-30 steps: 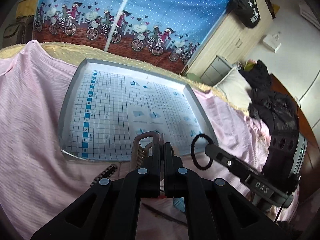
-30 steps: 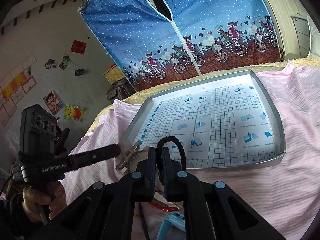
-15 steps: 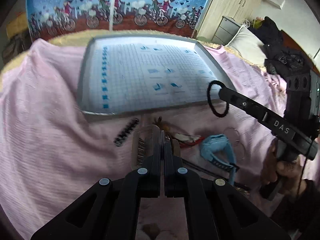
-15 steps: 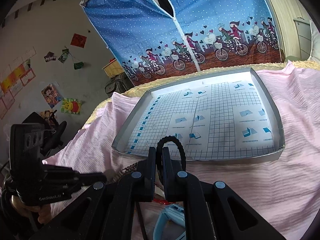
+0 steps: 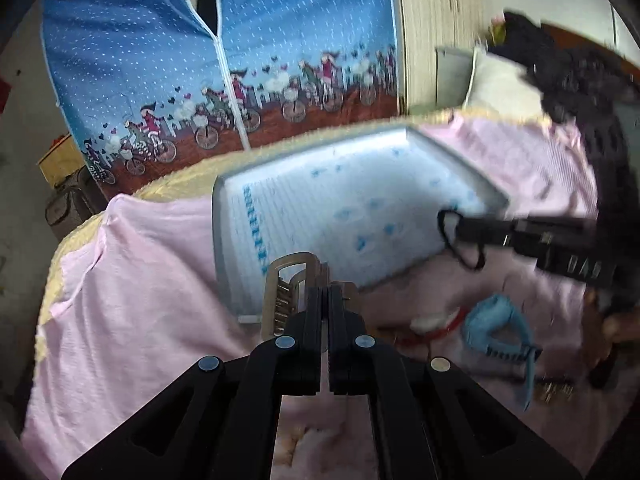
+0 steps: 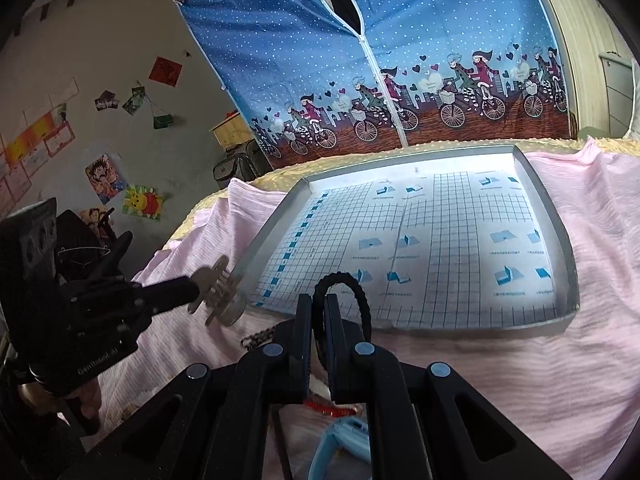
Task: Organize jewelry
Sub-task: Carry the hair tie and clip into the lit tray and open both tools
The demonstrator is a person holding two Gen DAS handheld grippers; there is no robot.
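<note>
The left gripper [image 5: 325, 292] is clamped narrow on a beige hair comb clip [image 5: 285, 280], held in the air at the near-left corner of the grid-lined tray [image 6: 560, 236]; in the right wrist view the clip's [image 6: 218, 288] teeth point toward that tray edge, its long axis running roughly along it. The right gripper [image 6: 318, 304] pinches a black braided hair tie [image 6: 352, 284], whose loop stands upright just over the tray's near edge. A blue watch strap [image 5: 500, 336] lies on the pink blanket [image 6: 540, 380], nearer than the tray.
</note>
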